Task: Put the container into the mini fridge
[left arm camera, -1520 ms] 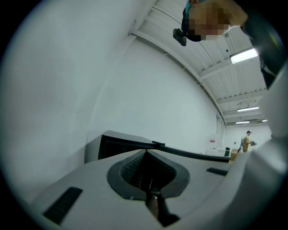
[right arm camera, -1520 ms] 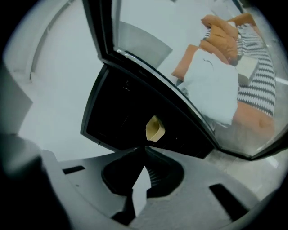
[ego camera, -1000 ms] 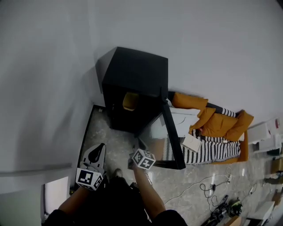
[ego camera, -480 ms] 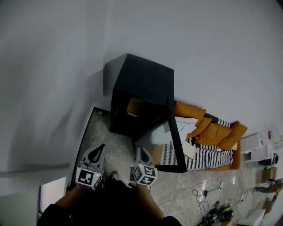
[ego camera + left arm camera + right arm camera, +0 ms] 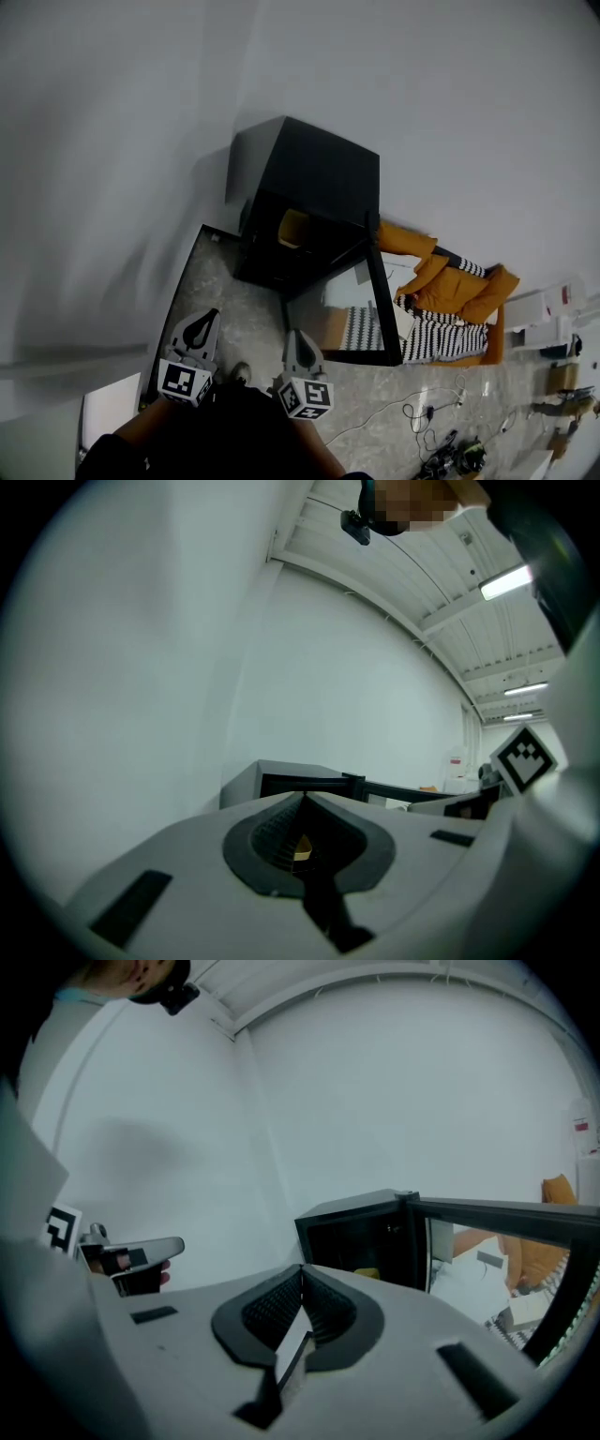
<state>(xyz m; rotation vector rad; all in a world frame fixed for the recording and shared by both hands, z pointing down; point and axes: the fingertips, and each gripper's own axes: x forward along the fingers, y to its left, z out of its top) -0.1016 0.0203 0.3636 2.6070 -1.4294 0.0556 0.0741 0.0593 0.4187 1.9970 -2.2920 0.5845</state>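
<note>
The black mini fridge [image 5: 314, 187] stands against the white wall with its glass door [image 5: 352, 314] swung open to the right. A yellow container [image 5: 293, 228] sits inside on the upper level; the right gripper view also shows this container [image 5: 367, 1273] in the dark fridge [image 5: 361, 1227]. My left gripper [image 5: 199, 328] and right gripper [image 5: 298, 345] hover low over the floor in front of the fridge, well short of it. Both are shut with nothing between the jaws. In the left gripper view the jaw tips [image 5: 302, 797] meet below the fridge top [image 5: 281, 775].
An orange cushioned seat [image 5: 450, 277] with a striped blanket lies right of the open door. Cables [image 5: 422, 412] trail over the stone floor at lower right, with white boxes [image 5: 553, 305] beyond. A pale panel [image 5: 108, 408] stands at lower left.
My right gripper has drawn back from the door's edge toward my body. The view has shifted, and the fridge now sits a little farther right and lower. The door stays open.
</note>
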